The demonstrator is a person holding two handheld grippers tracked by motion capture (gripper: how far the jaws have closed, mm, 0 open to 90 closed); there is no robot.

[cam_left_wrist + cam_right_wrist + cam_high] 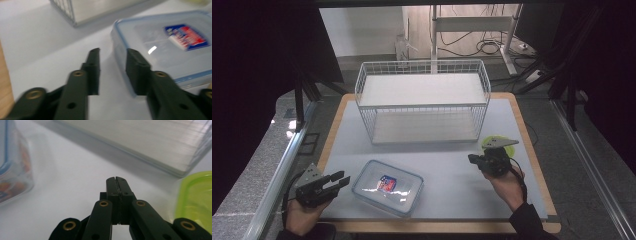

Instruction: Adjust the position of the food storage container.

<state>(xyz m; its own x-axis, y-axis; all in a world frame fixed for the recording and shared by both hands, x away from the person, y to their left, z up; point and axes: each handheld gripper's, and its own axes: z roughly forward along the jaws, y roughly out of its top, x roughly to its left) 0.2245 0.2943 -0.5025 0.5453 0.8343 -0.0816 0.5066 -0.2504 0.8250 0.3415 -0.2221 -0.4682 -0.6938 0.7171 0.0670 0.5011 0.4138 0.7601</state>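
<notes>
Clear plastic blue-rimmed lidded container (pixel 387 187): just beside left gripper (pixel 343 180), jaws narrowly parted, empty | right gripper (pixel 472 159): jaws closed together, empty.

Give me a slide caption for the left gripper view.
Left gripper, jaws apart with nothing between them, beside the corner of a clear lidded container on the white table.

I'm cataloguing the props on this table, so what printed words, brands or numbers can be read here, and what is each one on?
Blue, red and white sticker on the lid of the clear plastic food container with a blue seal: it carries printing, but it is too small in the high view and too blurred in the left gripper view to read.
White wire basket shelf: no text visible.
Nothing else legible.
</notes>
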